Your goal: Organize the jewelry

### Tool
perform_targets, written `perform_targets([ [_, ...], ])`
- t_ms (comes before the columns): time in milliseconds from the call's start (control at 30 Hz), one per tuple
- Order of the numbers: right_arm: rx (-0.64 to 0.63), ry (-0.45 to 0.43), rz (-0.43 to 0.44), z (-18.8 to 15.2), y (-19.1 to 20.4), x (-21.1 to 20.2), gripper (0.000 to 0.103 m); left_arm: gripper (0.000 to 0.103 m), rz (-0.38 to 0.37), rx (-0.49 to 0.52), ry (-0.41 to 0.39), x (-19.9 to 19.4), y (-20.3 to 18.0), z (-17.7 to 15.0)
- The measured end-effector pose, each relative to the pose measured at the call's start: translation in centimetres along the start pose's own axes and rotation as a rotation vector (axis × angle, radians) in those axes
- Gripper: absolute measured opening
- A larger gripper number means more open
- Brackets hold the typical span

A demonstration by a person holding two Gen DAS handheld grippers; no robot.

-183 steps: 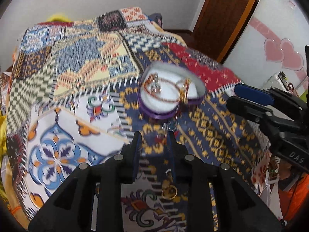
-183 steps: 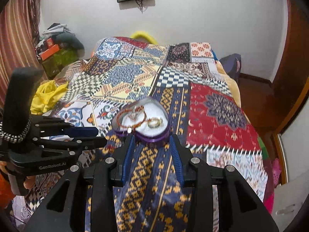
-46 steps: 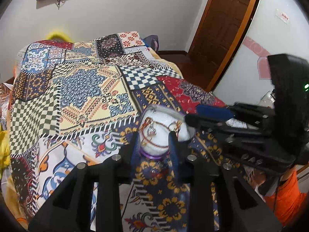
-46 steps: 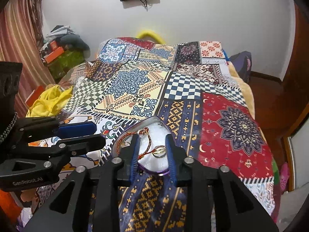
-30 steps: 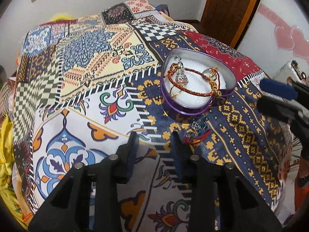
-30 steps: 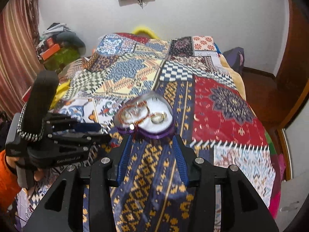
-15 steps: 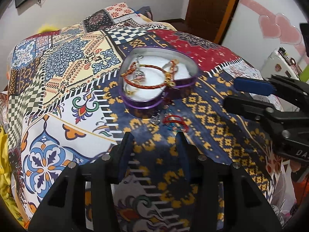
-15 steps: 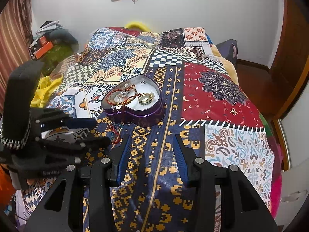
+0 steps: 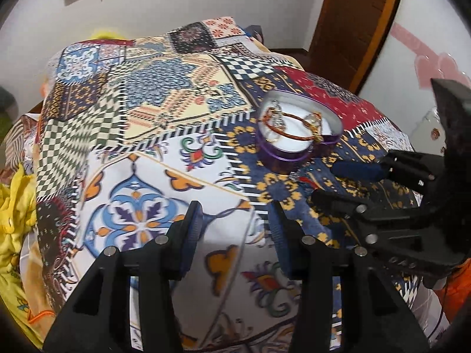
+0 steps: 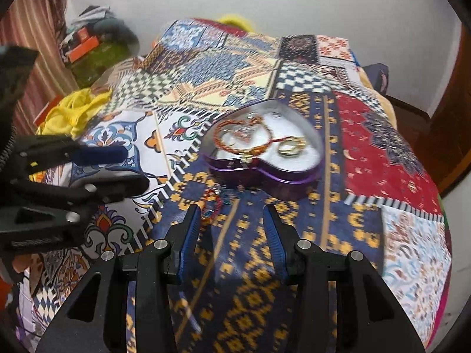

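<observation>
Both tools have drawn back from the heart-shaped tin (image 10: pixel 266 173) compared with the earlier frames. Left tool (image 9: pixel 234 220) and right tool (image 10: pixel 232 225) are spread and carry nothing. Tin rests on the patchwork bed (image 9: pixel 141 123) and holds an orange cord bracelet (image 10: pixel 235 139) and gold ring (image 10: pixel 290 148). One red beaded bracelet (image 10: pixel 212 203) lies on the bed just beside the tin, near the right tool's left finger; judged remaining: lift it into the tin.
</observation>
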State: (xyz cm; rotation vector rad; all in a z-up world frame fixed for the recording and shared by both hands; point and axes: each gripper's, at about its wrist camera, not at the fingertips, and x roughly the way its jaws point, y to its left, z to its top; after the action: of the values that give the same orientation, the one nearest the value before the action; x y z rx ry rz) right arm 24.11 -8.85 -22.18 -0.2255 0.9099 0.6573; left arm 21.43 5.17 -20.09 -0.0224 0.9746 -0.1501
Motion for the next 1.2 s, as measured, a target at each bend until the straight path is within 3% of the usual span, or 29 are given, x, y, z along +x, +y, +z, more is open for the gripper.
perform_targets([
  [333, -0.064, 0.022, -0.040, 0.1, 1.1, 1.5, 0.038, 0.045, -0.022, 0.005, -0.008, 0.5, -0.2, -0.1],
  [400, -0.056, 0.015, -0.043, 0.1, 0.8, 1.4, 0.030, 0.045, -0.029, 0.004, -0.007, 0.8, -0.5, 0.0],
  [467, -0.059, 0.009, -0.068, 0.1, 0.6, 1.4, 0.009, 0.045, -0.043, 0.000, -0.004, 1.0, -0.8, 0.1],
  [500, -0.062, 0.006, -0.080, 0.1, 0.4, 1.4, 0.007, 0.045, -0.057, -0.003, 0.003, 1.2, -1.0, 0.2],
  [667, -0.043, -0.023, -0.073, -0.2, -0.5, 0.5, 0.007, 0.043, -0.114, 0.026, 0.021, 2.0, -2.4, 0.4],
  [867, -0.006, -0.063, -0.084, -1.0, -2.2, -1.2, 0.007, 0.025, -0.129, 0.082, 0.065, 3.5, -4.9, 0.8],
  [1200, 0.068, -0.119, -0.071, -1.2, -4.4, -3.1, 0.007, 0.022, -0.111, 0.027, 0.060, 5.2, -5.1, 2.2],
])
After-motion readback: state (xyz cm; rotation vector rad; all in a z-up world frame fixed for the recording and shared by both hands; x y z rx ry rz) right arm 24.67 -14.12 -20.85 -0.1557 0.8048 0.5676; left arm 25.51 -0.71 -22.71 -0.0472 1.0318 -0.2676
